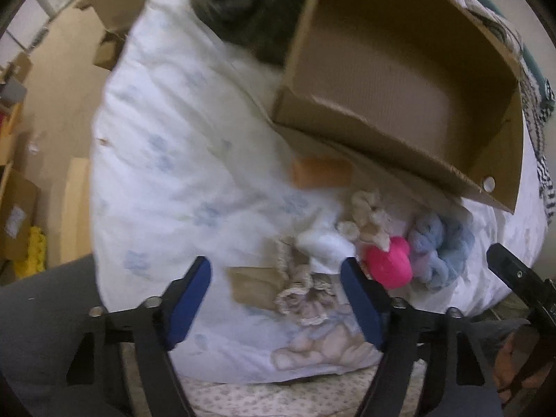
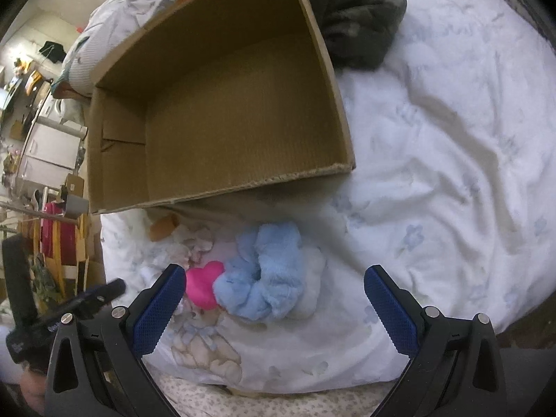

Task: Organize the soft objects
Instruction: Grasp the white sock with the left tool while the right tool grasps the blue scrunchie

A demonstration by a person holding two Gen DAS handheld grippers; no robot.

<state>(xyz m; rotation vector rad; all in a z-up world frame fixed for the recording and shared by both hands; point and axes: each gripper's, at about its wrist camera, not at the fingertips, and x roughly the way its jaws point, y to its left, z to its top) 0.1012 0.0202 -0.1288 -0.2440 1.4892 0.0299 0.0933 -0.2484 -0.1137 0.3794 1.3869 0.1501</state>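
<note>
- Cardboard box (image 2: 222, 104) sits open on the white duvet (image 2: 434, 139).
- Blue fluffy scrunchie (image 2: 264, 274) and pink heart plush (image 2: 203, 286) touch, near the duvet's front edge.
- Left gripper (image 1: 276, 299) and right gripper (image 2: 274, 307) hover, jaws apart, holding nothing.

An open brown cardboard box (image 2: 222, 111) sits empty, beyond the right gripper's tips. Nearer, between box and fingers, a fluffy pale-blue scrunchie (image 2: 264, 274) touches a hot-pink plush heart (image 2: 203, 288); a cream crocheted scrunchie (image 1: 365, 222) lies left of them.
</note>
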